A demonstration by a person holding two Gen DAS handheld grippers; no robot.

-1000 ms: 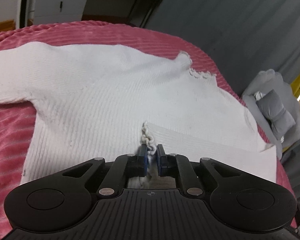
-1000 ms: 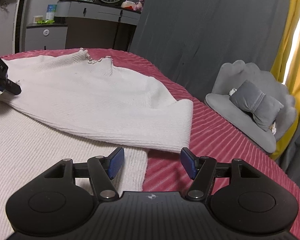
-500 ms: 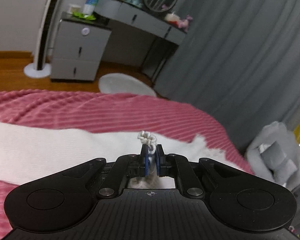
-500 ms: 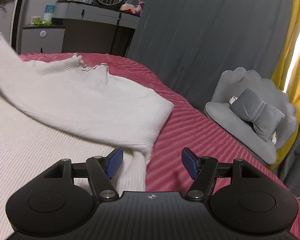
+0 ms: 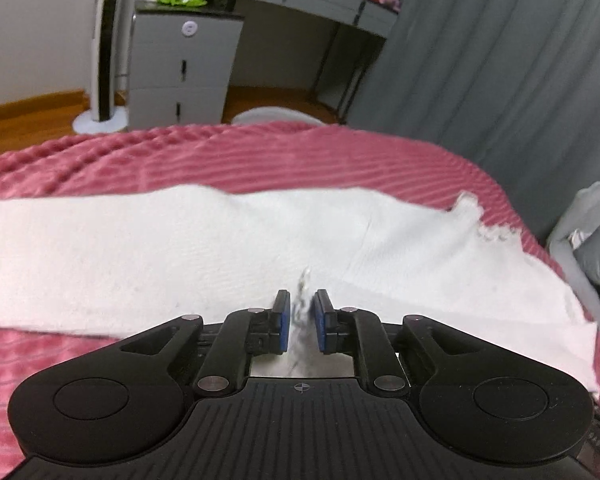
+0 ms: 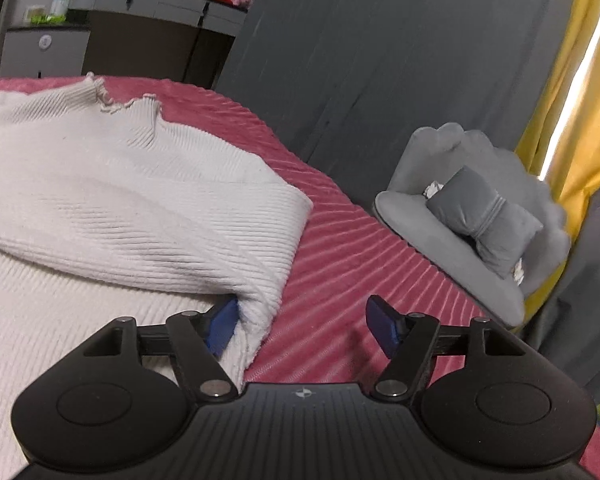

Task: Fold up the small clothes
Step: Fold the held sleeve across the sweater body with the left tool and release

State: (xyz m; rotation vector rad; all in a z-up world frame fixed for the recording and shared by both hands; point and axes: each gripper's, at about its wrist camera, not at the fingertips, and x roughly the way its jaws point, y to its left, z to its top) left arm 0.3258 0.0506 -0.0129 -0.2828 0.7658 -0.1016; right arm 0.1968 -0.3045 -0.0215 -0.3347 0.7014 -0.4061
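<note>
A white ribbed sweater [image 5: 140, 248] lies spread on the pink bedspread [image 5: 260, 160], with one sleeve folded over its body. My left gripper [image 5: 302, 320] hovers low over it. Its jaws are opening, and the frilled cuff [image 5: 301, 300] hangs blurred and loose between the blue pads. In the right wrist view the sweater [image 6: 100, 184] shows its frilled neckline [image 6: 116, 100] at the far side. My right gripper [image 6: 304, 320] stands wide, its jaws still opening. The folded shoulder edge rests against its left pad [image 6: 222, 324], and bare bedspread [image 6: 360, 264] lies under the right one.
A grey shell-shaped chair [image 6: 460, 260] with a cushion [image 6: 480, 216] stands close beside the bed on the right. Grey curtains [image 5: 500, 80] and a yellow one [image 6: 560, 100] hang behind. A drawer cabinet [image 5: 180, 64] and a tower fan [image 5: 100, 40] stand beyond the bed's far edge.
My left gripper carried the cuff up and across, then came down over the sweater and its pads parted. The sleeve now lies folded over. My right gripper slid forward to the fold.
</note>
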